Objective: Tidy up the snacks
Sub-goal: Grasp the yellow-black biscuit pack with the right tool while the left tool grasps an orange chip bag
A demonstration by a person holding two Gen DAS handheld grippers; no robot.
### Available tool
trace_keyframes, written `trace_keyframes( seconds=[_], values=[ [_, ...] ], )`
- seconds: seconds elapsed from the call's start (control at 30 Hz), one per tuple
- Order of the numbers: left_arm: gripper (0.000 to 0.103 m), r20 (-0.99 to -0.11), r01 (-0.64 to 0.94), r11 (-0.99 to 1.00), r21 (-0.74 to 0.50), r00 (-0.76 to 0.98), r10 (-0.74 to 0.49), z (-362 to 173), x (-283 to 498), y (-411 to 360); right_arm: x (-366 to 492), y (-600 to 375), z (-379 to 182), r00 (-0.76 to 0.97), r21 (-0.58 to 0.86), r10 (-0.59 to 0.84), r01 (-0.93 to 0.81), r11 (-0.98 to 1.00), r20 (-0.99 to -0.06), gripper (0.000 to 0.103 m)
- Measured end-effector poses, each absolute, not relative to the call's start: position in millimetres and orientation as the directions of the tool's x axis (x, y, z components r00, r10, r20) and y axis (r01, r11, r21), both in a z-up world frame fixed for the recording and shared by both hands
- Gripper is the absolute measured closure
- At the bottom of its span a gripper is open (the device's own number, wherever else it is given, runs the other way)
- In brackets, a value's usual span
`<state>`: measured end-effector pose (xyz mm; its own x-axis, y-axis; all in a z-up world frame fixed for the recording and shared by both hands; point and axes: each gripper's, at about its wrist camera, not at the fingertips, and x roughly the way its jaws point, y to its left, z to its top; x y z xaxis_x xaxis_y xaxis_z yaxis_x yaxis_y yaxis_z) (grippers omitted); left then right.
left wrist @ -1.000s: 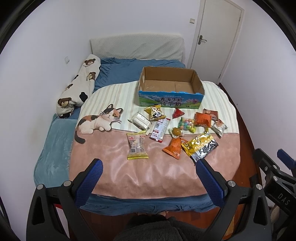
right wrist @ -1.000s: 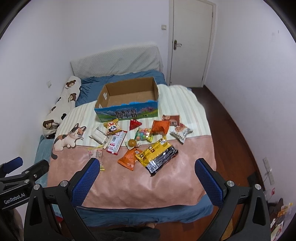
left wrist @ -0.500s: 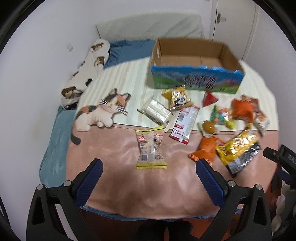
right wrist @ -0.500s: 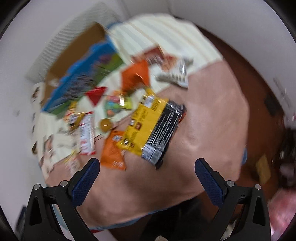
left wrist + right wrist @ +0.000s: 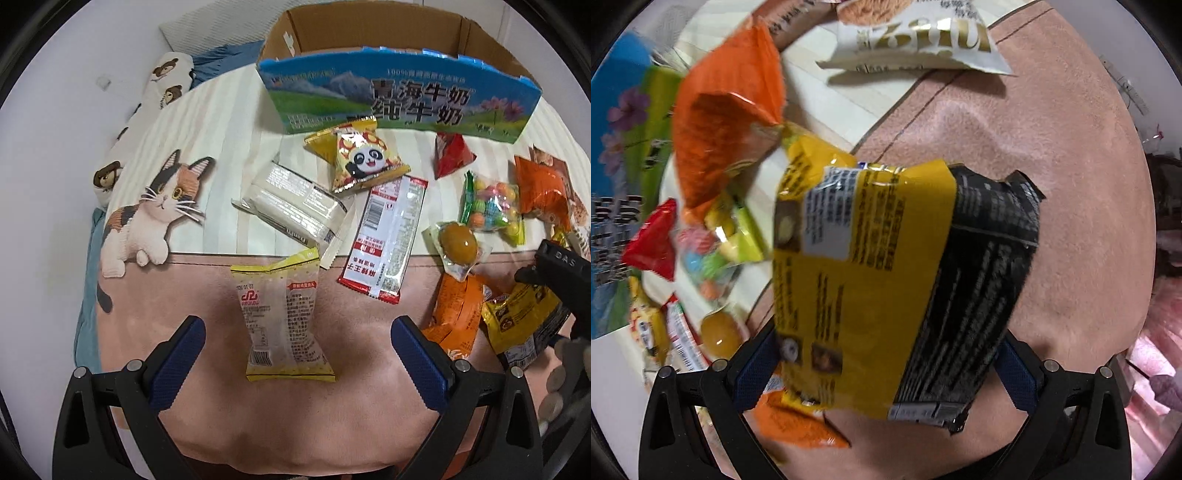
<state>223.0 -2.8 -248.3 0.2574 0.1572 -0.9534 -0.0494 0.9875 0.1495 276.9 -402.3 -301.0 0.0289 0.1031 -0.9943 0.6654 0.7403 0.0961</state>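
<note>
Both handheld grippers hover low over a bed spread with snacks. Left gripper has its blue-padded fingers spread wide on either side of a clear packet with yellow ends, which lies flat on the pink part of the blanket; the fingers do not touch it. At far left, a printed calico cat decorates the blanket. Further right lie a white wrapped bar, a yellow panda packet and a long red-and-white packet. Behind them stands an open cardboard box with a blue printed front; no snack is visible inside it. Right of centre are a small red packet, a bag of coloured candies, a sealed brown egg and orange packets. Right gripper, seen from its own camera, is spread wide around a large yellow-and-black bag that fills the space between its fingers; the picture is blurred, so whether the pads touch it cannot be told. A white-and-gold packet lies beyond.
</note>
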Motion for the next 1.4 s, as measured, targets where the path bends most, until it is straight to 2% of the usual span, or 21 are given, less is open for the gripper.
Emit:
trace_keyframes(
  seconds=[0.13, 0.3, 0.4, 0.5, 0.6, 0.67, 0.7, 0.73, 0.77, 0.8, 0.83, 0.87, 1.0, 1.13, 1.2, 1.27, 1.37, 1.4],
  values=[
    [0.000, -0.965, -0.024, 0.994, 0.108, 0.239, 0.111, -254, 221, -2, 277, -394, -301, 0.011, 0.030, 0.029, 0.537, 0.843, -1.000, 0.010],
    [0.000, -0.984, 0.036, 0.999, 0.022, 0.179, 0.015, -268, 225, -20, 267, -376, -301, -0.019, -0.108, -0.107, 0.216, 0.970, -0.994, 0.011],
    [0.000, -0.992, 0.070, 0.997, -0.031, 0.116, -0.039, -281, 232, -39, 260, -370, -302, -0.006, -0.207, -0.207, 0.008, 0.978, -0.978, 0.011],
    [0.000, -0.996, 0.113, 0.992, -0.061, 0.066, -0.068, -299, 245, -68, 257, -373, -303, 0.017, -0.237, -0.237, -0.102, 0.966, -0.971, 0.009],
    [0.000, -0.997, 0.166, 0.984, -0.057, 0.032, -0.064, -316, 260, -96, 259, -394, -303, 0.011, -0.132, -0.131, -0.060, 0.989, -0.991, 0.001],
    [0.001, -0.998, 0.190, 0.980, -0.059, 0.001, -0.060, -329, 270, -113, 260, -409, -300, 0.010, -0.052, -0.052, 0.003, 0.999, -0.999, 0.001],
    [0.009, -0.998, 0.205, 0.976, -0.070, -0.007, -0.070, -334, 276, -122, 258, -417, -301, 0.009, -0.014, -0.014, 0.039, 0.999, -1.000, 0.000],
    [0.023, -0.997, 0.216, 0.974, -0.072, -0.010, -0.071, -337, 279, -127, 257, -423, -301, 0.009, 0.021, 0.020, 0.067, 0.998, -1.000, 0.000],
    [0.031, -0.998, 0.227, 0.972, -0.067, -0.019, -0.065, -341, 281, -132, 256, -428, -302, 0.012, 0.043, 0.042, 0.088, 0.995, -0.999, 0.000],
    [0.043, -0.997, 0.223, 0.972, -0.071, -0.033, -0.065, -345, 283, -136, 256, -434, -302, 0.019, 0.061, 0.059, 0.112, 0.992, -0.998, 0.000],
    [0.049, -0.996, 0.205, 0.975, -0.089, -0.045, -0.082, -347, 284, -138, 255, -443, -302, 0.025, 0.071, 0.068, 0.130, 0.989, -0.997, 0.000],
    [0.049, -0.996, 0.185, 0.979, -0.088, -0.043, -0.082, -347, 284, -137, 255, -446, -302, 0.028, 0.071, 0.068, 0.135, 0.988, -0.997, 0.001],
    [0.052, -0.997, 0.033, 0.998, -0.062, -0.041, -0.061, -343, 271, -116, 242, -449, -299, 0.057, 0.066, 0.058, 0.138, 0.988, -0.997, 0.013],
    [0.052, -0.995, -0.107, 0.990, -0.089, -0.027, -0.093, -344, 258, -89, 236, -439, -309, 0.000, 0.190, 0.191, 0.114, 0.975, -0.982, 0.011],
    [0.046, -0.991, -0.087, 0.990, -0.112, -0.067, -0.118, -355, 257, -89, 234, -438, -315, -0.009, 0.165, 0.167, 0.098, 0.981, -0.986, 0.007],
    [0.046, -0.994, -0.031, 0.996, -0.088, -0.061, -0.090, -361, 255, -94, 239, -432, -315, -0.016, 0.135, 0.137, 0.093, 0.986, -0.990, 0.007],
    [0.051, -0.997, -0.014, 0.997, -0.076, -0.015, -0.076, -361, 252, -100, 229, -419, -320, 0.004, 0.063, 0.063, 0.088, 0.994, -0.998, 0.008],
    [0.057, -0.997, -0.010, 0.997, -0.078, -0.007, -0.078, -354, 249, -99, 225, -416, -320, 0.014, 0.047, 0.046, 0.087, 0.995, -0.999, 0.011]
  ],
)
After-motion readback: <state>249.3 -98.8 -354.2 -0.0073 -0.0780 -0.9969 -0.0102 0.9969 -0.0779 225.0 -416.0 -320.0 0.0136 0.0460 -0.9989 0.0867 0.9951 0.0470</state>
